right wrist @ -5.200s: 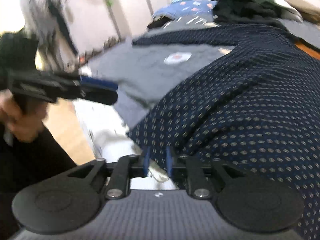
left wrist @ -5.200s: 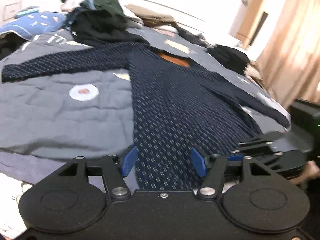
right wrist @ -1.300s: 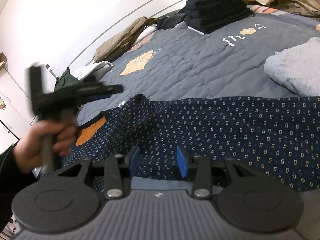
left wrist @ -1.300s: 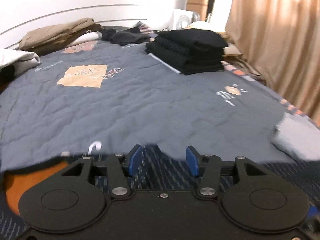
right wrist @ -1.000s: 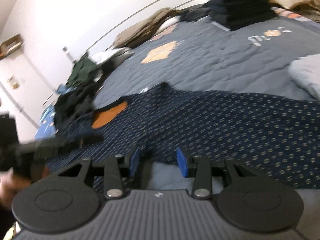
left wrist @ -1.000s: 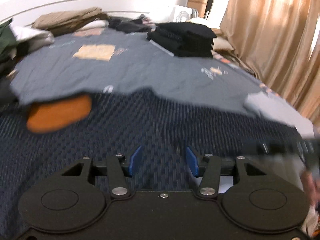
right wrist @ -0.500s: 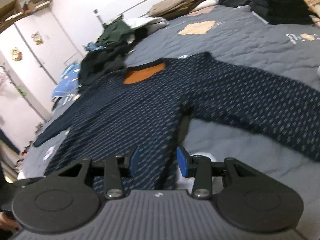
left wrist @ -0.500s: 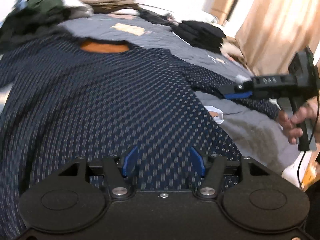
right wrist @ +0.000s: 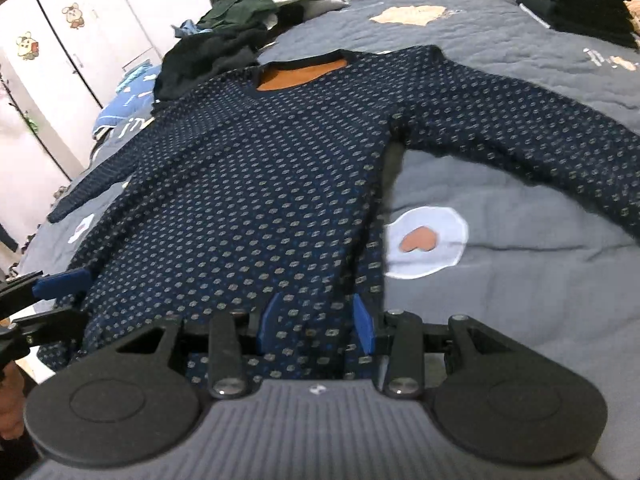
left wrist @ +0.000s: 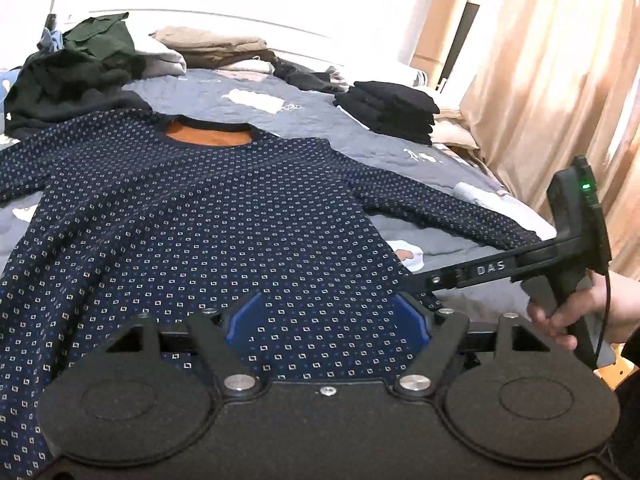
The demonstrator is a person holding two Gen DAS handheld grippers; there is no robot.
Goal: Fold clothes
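Sweater (left wrist: 192, 216) lies flat, face up on the bed (right wrist: 500, 208), hem nearest both grippers; left gripper (left wrist: 327, 322), just widened, and right gripper (right wrist: 316, 324) stand open over the hem, gripping nothing, so a single-layer pinch risks a skewed fold.

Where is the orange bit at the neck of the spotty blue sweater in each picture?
Left wrist view: the orange neck patch is in the upper left part, just above the sweater's chest.
Right wrist view: it is near the top, slightly left of centre.
Shared landmark: the stack of folded black clothes sits to the right of it in both views.
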